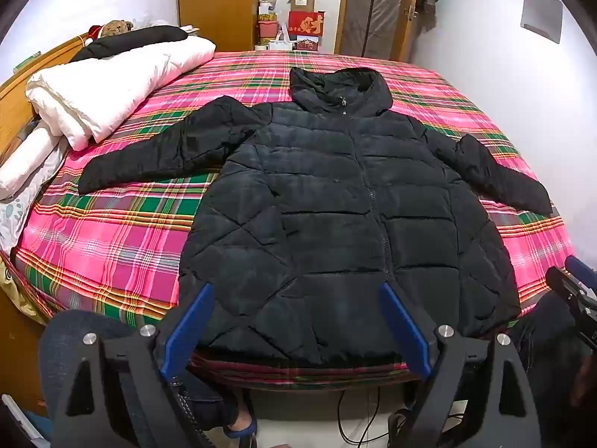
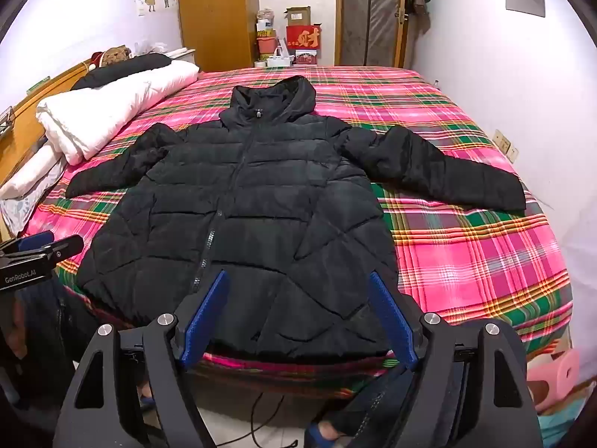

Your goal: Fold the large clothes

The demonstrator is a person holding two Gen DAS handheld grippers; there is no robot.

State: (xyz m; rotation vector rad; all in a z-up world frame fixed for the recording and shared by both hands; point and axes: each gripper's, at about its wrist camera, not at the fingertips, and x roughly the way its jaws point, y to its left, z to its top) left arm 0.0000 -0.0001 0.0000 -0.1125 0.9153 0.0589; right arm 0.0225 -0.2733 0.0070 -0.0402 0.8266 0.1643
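Observation:
A black quilted hooded jacket (image 1: 328,205) (image 2: 253,216) lies flat and zipped on the plaid bed, hood far, hem at the near edge, both sleeves spread out to the sides. My left gripper (image 1: 296,291) hangs above the hem with its blue fingers (image 1: 194,321) wide apart and nothing between them. My right gripper (image 2: 298,280) is likewise open above the hem's right half, touching nothing. The right gripper's tip (image 1: 574,291) shows at the left wrist view's right edge. The left one (image 2: 41,254) shows at the right wrist view's left edge.
The pink, green plaid bedsheet (image 1: 112,246) (image 2: 477,246) covers the bed. A folded white duvet (image 1: 112,86) (image 2: 108,108) with dark cloth on it lies at far left by the wooden headboard. Boxes (image 1: 302,22) stand beyond the bed. A person's legs and cables are below at the floor.

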